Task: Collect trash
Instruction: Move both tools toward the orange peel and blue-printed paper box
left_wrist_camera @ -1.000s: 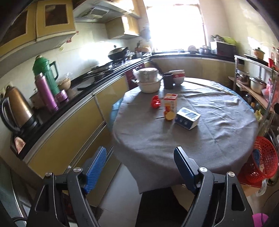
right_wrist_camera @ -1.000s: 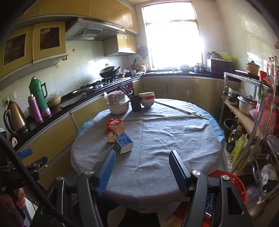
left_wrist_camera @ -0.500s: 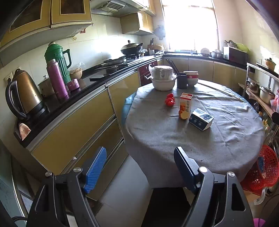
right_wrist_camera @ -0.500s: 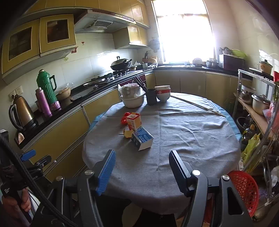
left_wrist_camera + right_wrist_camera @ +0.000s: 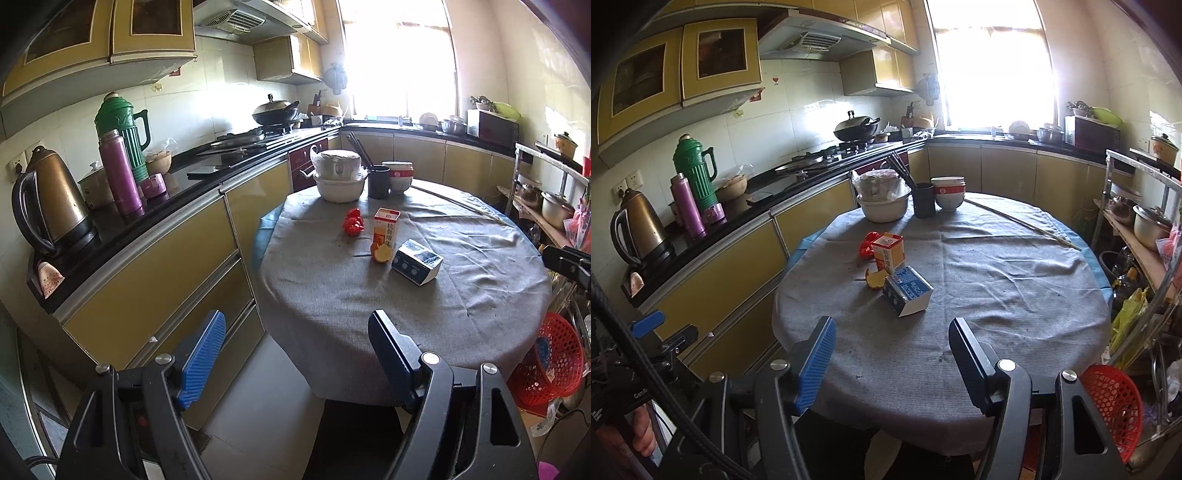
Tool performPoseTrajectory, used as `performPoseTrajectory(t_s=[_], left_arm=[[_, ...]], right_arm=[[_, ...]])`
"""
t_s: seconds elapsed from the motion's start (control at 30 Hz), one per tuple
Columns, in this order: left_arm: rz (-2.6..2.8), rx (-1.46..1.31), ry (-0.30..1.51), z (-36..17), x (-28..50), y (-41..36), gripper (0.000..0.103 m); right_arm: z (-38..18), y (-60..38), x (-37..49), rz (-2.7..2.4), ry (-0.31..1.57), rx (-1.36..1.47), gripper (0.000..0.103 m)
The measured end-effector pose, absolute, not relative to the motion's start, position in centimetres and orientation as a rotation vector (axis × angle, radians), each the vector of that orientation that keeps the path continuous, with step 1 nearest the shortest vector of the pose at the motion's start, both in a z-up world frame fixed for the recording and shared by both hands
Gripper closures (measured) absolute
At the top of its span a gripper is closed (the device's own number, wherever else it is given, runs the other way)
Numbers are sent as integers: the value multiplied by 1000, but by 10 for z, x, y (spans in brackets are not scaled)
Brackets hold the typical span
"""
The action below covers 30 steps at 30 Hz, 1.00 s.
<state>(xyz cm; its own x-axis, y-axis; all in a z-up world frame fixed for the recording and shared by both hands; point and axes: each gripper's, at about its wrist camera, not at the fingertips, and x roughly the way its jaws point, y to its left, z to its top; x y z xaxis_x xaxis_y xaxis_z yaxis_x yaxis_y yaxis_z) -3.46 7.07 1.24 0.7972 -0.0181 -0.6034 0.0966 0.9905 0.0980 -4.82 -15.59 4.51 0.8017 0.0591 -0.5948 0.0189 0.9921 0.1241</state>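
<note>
Both our grippers, left and right, gaped wide, holding nothing.
We saw trash mid-table: blue carton, orange carton, perhaps peel, red scrap; bowls behind, red basket beside.

Matt grey woven cloth, glossy metal kettle, red plastic mesh basket

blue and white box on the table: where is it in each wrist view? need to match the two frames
Left wrist view: the blue and white box lies right of centre on the grey tablecloth, just right of the upright orange carton.
Right wrist view: the box lies near centre, just below the orange carton.
Shared landmark: the orange carton, with the orange peel at its foot.
</note>
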Motion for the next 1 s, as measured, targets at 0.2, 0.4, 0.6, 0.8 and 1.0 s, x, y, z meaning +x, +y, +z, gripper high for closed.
performPoseTrajectory(t_s=[0.2, 0.4, 0.6, 0.8, 1.0], left_arm=[[-55, 131, 639, 12, -37, 70, 23], [-59, 144, 638, 11, -38, 67, 23], [-58, 152, 641, 9, -38, 65, 23], [-52, 160, 652, 5, -36, 65, 23], [-48, 160, 660, 2, -33, 67, 23]], right_arm=[[37, -144, -42, 42, 667, 117, 36], [32, -142, -46, 51, 668, 114, 36], [30, -149, -41, 55, 679, 170, 36], [20, -147, -33, 57, 708, 190, 36], [14, -145, -27, 64, 724, 195, 36]])
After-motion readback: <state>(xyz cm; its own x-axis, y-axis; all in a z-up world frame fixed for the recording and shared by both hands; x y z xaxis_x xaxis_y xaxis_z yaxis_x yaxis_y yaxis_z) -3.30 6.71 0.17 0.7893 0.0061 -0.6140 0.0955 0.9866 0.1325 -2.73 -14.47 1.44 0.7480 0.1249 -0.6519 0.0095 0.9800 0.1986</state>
